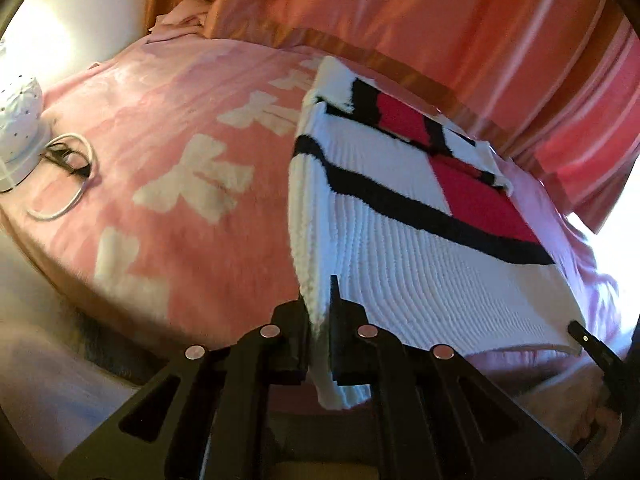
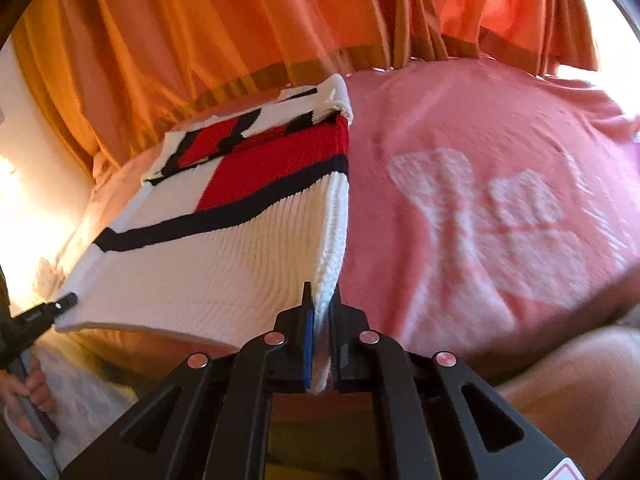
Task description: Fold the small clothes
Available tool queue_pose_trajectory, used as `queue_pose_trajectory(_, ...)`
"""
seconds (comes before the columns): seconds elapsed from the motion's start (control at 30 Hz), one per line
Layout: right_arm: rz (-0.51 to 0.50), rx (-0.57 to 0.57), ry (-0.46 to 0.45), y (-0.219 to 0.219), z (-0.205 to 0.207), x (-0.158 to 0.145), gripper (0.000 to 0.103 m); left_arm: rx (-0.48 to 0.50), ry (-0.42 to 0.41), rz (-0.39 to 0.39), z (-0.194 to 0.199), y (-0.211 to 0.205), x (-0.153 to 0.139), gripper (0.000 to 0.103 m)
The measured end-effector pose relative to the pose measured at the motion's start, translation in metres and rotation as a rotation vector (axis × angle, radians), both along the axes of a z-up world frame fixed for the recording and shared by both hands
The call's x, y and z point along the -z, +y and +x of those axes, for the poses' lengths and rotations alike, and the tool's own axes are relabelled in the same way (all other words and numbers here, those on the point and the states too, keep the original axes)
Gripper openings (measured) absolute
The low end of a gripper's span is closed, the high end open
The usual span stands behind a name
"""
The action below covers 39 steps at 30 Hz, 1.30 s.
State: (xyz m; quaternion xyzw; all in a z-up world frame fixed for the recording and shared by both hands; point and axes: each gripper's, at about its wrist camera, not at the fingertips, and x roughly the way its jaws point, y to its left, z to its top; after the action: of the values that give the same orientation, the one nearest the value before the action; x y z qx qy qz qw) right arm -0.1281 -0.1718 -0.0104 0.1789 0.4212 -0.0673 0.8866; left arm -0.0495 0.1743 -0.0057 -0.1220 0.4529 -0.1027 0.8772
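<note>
A white knit sweater (image 1: pixel 420 264) with black stripes and red blocks lies on a pink blanket (image 1: pixel 180 152), its sleeves folded in on top. My left gripper (image 1: pixel 320 320) is shut on its near left corner, lifting the hem. My right gripper (image 2: pixel 322 312) is shut on the near right corner of the sweater (image 2: pixel 208 264). The right gripper's tip shows in the left wrist view (image 1: pixel 580 334). The left gripper's tip shows in the right wrist view (image 2: pixel 64 304) at the hem's other corner.
The pink blanket (image 2: pixel 500 200) with white bow prints covers the bed. Orange curtains (image 2: pixel 240 32) hang behind it. A white dotted lamp (image 1: pixel 16 120) and a coiled white cable (image 1: pixel 68 184) lie at the blanket's left edge. A bare knee (image 2: pixel 580 384) is at lower right.
</note>
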Motion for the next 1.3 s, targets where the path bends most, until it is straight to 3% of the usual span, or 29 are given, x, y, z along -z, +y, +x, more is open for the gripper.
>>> queue_pose_trajectory(0.17, -0.038, -0.024, 0.071, 0.007, -0.048, -0.005, 0.005, 0.047, 0.003, 0.050, -0.056, 0.003, -0.013, 0.006)
queue_pose_trajectory(0.37, 0.002, -0.032, 0.141, 0.017, -0.096, -0.007, 0.005, 0.038, 0.038, 0.070, -0.101, 0.008, -0.025, 0.006)
queue_pose_trajectory(0.47, 0.048, -0.027, 0.116, 0.015, -0.108, -0.022, 0.005, 0.010, 0.006, 0.054, -0.111, 0.017, -0.046, 0.006)
queue_pose_trajectory(0.57, 0.047, -0.038, 0.016, 0.009, -0.098, -0.054, 0.005, 0.014, -0.066, 0.009, -0.102, 0.018, -0.075, 0.006)
queue_pose_trajectory(0.7, 0.009, -0.044, -0.174, -0.021, -0.038, -0.093, 0.005, 0.070, -0.229, -0.005, -0.049, -0.004, -0.117, 0.006)
queue_pose_trajectory(0.87, 0.059, -0.022, -0.253, -0.052, 0.063, -0.099, 0.005, 0.038, -0.331, 0.072, 0.054, -0.045, -0.129, 0.006)
queue_pose_trajectory(1.1, 0.153, 0.032, -0.143, -0.104, 0.200, -0.051, 0.005, -0.006, -0.229, 0.167, 0.187, -0.069, -0.082, 0.006)
queue_pose_trajectory(1.3, 0.173, 0.048, -0.009, -0.116, 0.263, 0.005, 0.005, -0.031, -0.115, 0.215, 0.256, -0.078, -0.024, 0.007)
